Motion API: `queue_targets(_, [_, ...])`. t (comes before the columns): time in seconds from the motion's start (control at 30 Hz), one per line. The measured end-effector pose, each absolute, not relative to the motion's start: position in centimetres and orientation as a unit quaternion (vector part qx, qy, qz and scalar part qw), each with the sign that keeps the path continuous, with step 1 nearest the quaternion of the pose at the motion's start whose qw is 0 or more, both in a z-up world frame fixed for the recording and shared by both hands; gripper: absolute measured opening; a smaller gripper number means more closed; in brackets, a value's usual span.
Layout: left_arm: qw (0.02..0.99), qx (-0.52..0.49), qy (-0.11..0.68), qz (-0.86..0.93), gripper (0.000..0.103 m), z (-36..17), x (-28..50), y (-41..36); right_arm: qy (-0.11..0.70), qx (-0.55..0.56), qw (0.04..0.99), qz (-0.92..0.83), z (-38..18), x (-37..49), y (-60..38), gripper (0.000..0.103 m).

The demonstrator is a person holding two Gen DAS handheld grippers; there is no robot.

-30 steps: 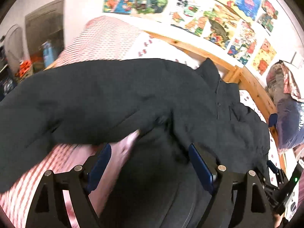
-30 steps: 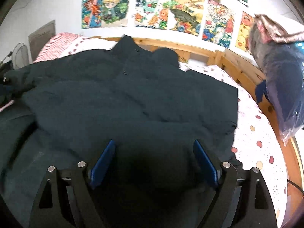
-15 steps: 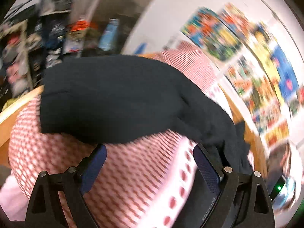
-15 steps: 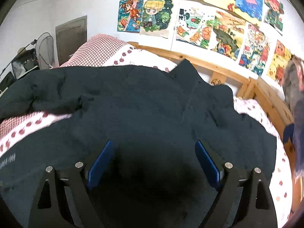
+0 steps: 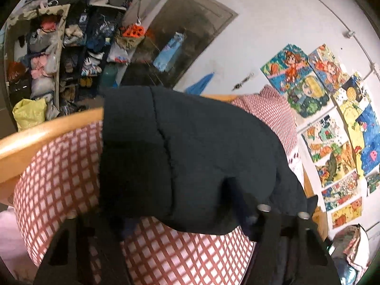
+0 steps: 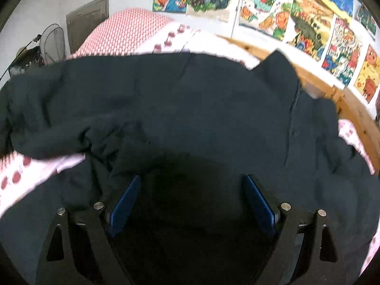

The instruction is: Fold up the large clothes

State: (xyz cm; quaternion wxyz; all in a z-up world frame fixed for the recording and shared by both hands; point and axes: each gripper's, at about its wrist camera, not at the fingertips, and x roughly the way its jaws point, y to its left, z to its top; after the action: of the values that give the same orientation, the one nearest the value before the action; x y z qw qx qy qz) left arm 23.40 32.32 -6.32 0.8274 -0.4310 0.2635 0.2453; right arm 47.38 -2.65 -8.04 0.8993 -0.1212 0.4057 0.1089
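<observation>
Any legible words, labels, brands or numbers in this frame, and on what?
None can be read.
Colourful cartoon drawings on the white wall: pictures only; any lettering is too blurred to make out.
Packages on the cluttered storage shelves: too small and blurred.
Dark padded jacket: no visible label or logo.
Red-and-white checked bedding: pattern only.

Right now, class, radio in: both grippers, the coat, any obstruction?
Left gripper: fingers buried under dark coat, state unclear. Right gripper: open, over the coat, gripping nothing. Coat sprawled, unfolded, on bed. Nothing in the way.

Black jacket (image 6: 201, 109), red-and-white checked quilt (image 5: 61, 166), white sheet with red dots (image 6: 21, 173), wooden-brown bed rail (image 5: 47, 130)
</observation>
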Motion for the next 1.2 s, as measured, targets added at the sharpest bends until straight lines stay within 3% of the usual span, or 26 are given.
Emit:
queue_targets(0.07, [0.832, -0.423, 0.257, 0.249, 0.032, -6.0, 23.1, 32.5, 0.404, -0.117, 0.900, 0.110, -8.6, 46.7, -2.8, 0.085])
queue_targets(0.17, [0.844, -0.406, 0.246, 0.251, 0.021, -4.7, 23.3, 32.4, 0.399, -0.119, 0.903, 0.109, -9.3, 45.8, -3.1, 0.085])
queue_targets(0.4, [0.885, -0.333, 0.204, 0.252, 0.017, 2.0, 25.1, 33.9, 0.393, -0.089, 0.907, 0.123, -8.8, 45.4, -4.4, 0.085])
queue_targets(0.6, [0.922, -0.268, 0.192, 0.203, 0.017, 9.7, 28.6, 32.1, 0.369, -0.041, 0.917, 0.145, -5.3, 44.5, -6.6, 0.085])
queue_targets(0.9, [0.971, -0.156, 0.163, 0.081, 0.016, 18.5, 34.3, 19.6, 0.335, -0.031, 0.930, 0.146, -1.1, 41.1, -12.0, 0.085])
queue_targets(1.2, [0.977, -0.074, 0.191, -0.051, 0.016, 19.5, 39.1, 4.2, 0.333, -0.010, 0.938, 0.092, -0.9, 38.8, -21.2, 0.085])
